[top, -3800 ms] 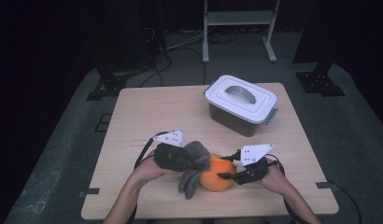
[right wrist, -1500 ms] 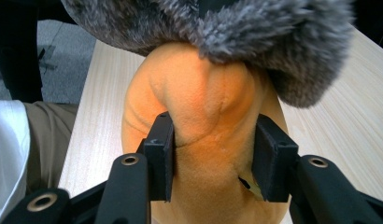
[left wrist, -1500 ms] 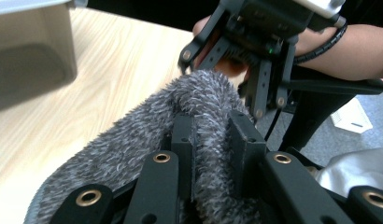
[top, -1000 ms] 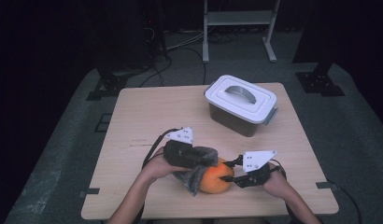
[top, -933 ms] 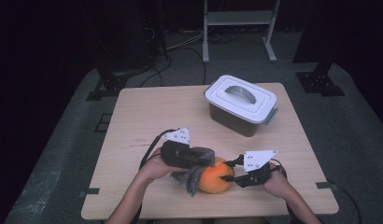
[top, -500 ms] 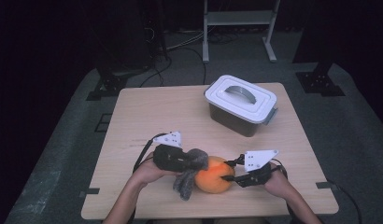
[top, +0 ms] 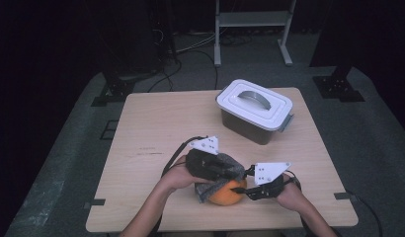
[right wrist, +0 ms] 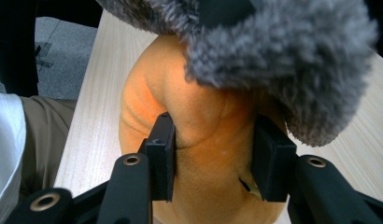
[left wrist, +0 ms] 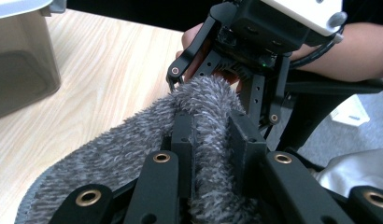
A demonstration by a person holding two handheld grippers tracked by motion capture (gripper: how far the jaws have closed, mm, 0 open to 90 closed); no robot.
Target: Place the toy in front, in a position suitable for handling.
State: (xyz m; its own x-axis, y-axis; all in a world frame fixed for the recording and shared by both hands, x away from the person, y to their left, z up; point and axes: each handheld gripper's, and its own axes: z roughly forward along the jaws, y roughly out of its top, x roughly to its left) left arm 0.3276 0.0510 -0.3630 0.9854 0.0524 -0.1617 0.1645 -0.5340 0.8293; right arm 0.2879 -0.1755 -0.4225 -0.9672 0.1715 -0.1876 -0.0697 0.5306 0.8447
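The counter (top: 156,128) is a light wooden top, and it stands on a grey floor (top: 67,163) in a dark room. Behind it, well apart from both hands, a white metal frame (top: 252,22) and some black cables (top: 190,54) are on the floor.

Beyond the two hands, toward the far right part of the counter, stands a grey box (top: 252,126) with a white lid (top: 255,103) that has a handle. The lid is on it, so what is inside I cannot tell.

The left hand-held gripper (top: 218,170) is closed tightly on a fold of the grey fluffy cloth (top: 215,180); in the left gripper view the fold of the cloth (left wrist: 203,140) stands up between the two black jaws. The cloth lies over the top and the near-left side of the orange soft ball (top: 227,193), which rests on the counter near the front edge, between the two hands.

The right hand-held gripper (top: 240,189) is partly closed, and its jaws press on the ball from both sides. In the right gripper view the orange surface (right wrist: 208,140) is dented and wrinkled between the pads, and the cloth (right wrist: 273,56) hangs just above the jaws and touches the ball.
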